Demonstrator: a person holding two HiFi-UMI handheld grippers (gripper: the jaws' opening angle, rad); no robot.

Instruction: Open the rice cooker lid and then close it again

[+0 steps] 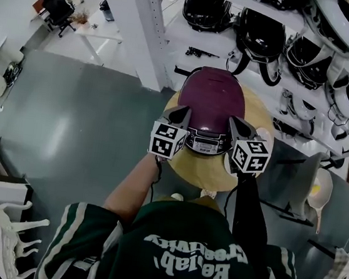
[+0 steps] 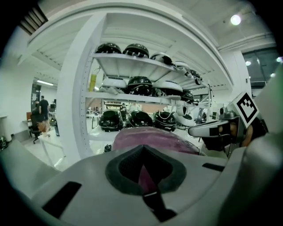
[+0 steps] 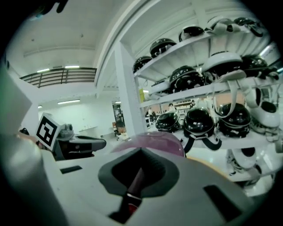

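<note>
The maroon rice cooker (image 1: 212, 99) stands on a round wooden table (image 1: 203, 172) with its lid down and its control panel (image 1: 206, 144) facing me. My left gripper (image 1: 179, 113) is at the cooker's front left and my right gripper (image 1: 235, 124) at its front right, both close beside the body. Each one's jaws are shut with nothing held. In the left gripper view the left gripper (image 2: 143, 152) points over the maroon lid (image 2: 152, 136), and the right gripper (image 2: 211, 129) shows beyond it. The right gripper view shows the right gripper (image 3: 140, 155), the lid (image 3: 155, 142) and the left gripper (image 3: 83, 144).
White shelving (image 1: 279, 60) packed with black and white helmets (image 1: 260, 34) stands right behind the table, with a white post (image 1: 151, 32) at its left. Grey floor (image 1: 82, 118) spreads to the left. A white rack (image 1: 9, 223) is at the lower left.
</note>
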